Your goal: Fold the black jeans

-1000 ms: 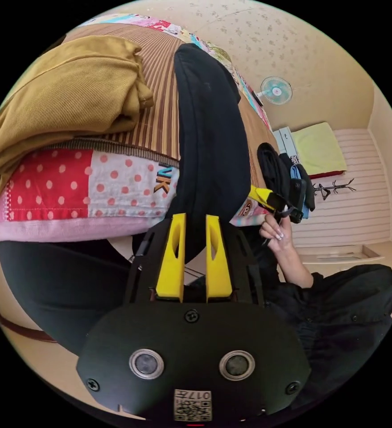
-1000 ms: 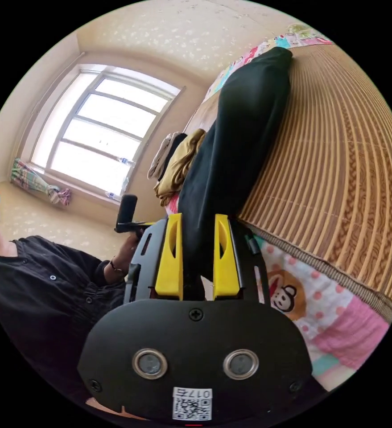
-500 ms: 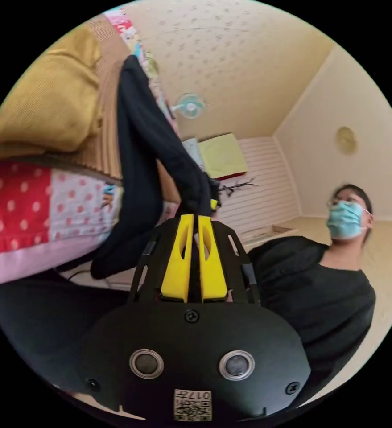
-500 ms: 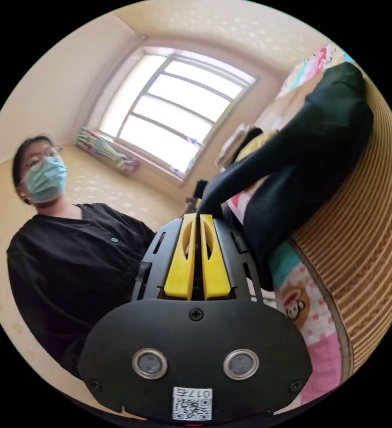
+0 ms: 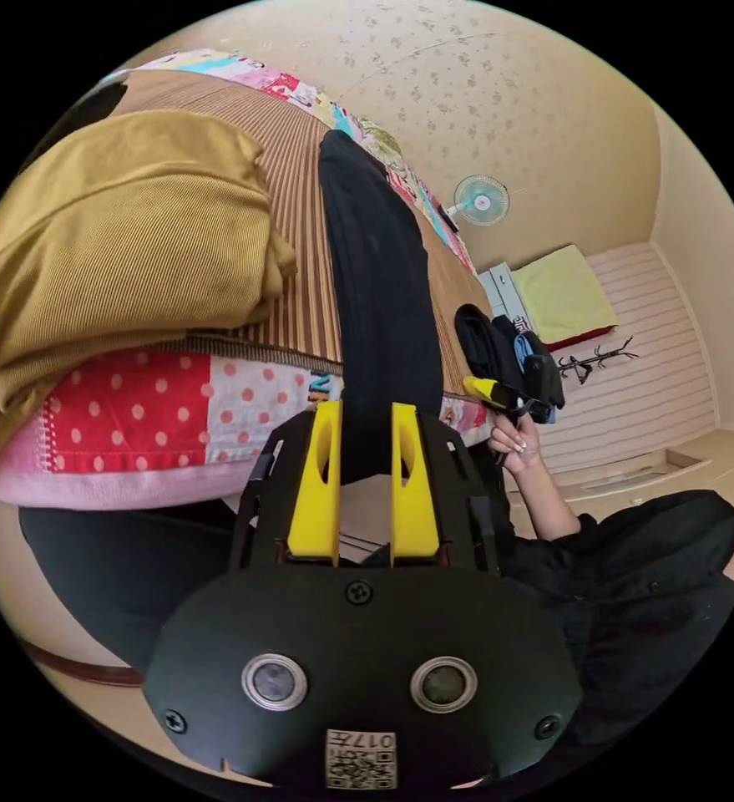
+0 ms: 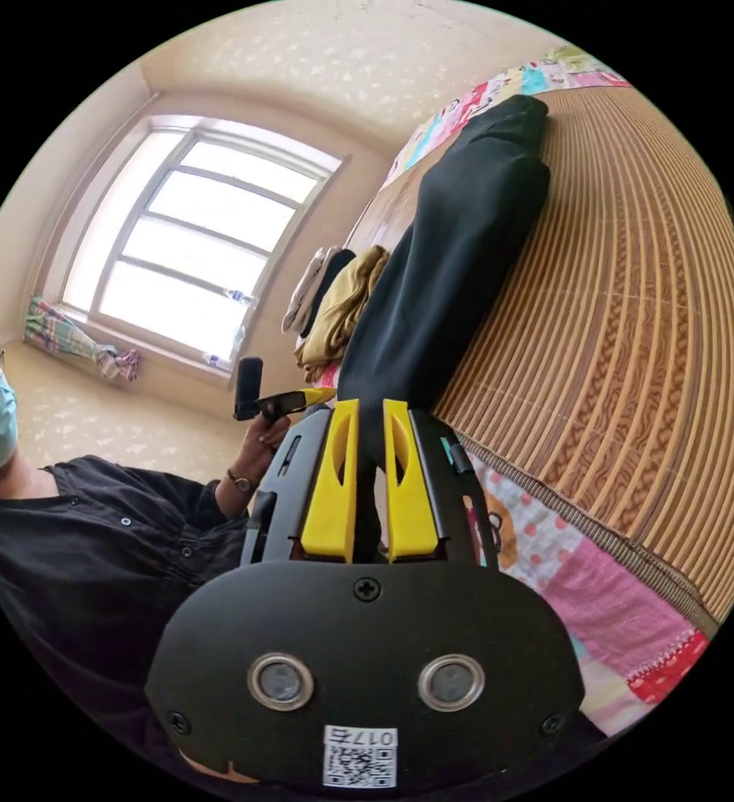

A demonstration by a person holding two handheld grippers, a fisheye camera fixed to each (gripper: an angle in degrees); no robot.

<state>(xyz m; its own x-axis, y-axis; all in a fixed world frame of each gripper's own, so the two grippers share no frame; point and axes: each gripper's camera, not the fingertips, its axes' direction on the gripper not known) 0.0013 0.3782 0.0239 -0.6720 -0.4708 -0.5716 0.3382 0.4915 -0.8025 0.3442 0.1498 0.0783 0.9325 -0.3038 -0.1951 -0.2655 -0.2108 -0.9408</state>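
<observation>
The black jeans (image 5: 375,276) lie as a long narrow strip on the bamboo mat (image 5: 300,234), their near end hanging over the bed's edge. My left gripper (image 5: 365,409) is open, and that hanging end sits loosely between its yellow jaws. In the right gripper view the jeans (image 6: 450,251) run away across the mat (image 6: 634,292). My right gripper (image 6: 371,408) has its jaws slightly apart around the same end. The right gripper (image 5: 500,391) shows in the left gripper view in a hand, and the left gripper (image 6: 287,403) likewise in the right gripper view.
A folded mustard garment (image 5: 116,242) lies on the mat beside the jeans. A patchwork quilt (image 5: 133,409) covers the bed's side. Dark clothes (image 5: 488,347) are piled on the far side. A person in black (image 6: 91,543) stands at the bed's edge, with a window (image 6: 191,251) behind.
Half a second ago both grippers were shut on the jeans' end and held it lifted off the bed. Now the end hangs down again and both pairs of jaws have parted.
</observation>
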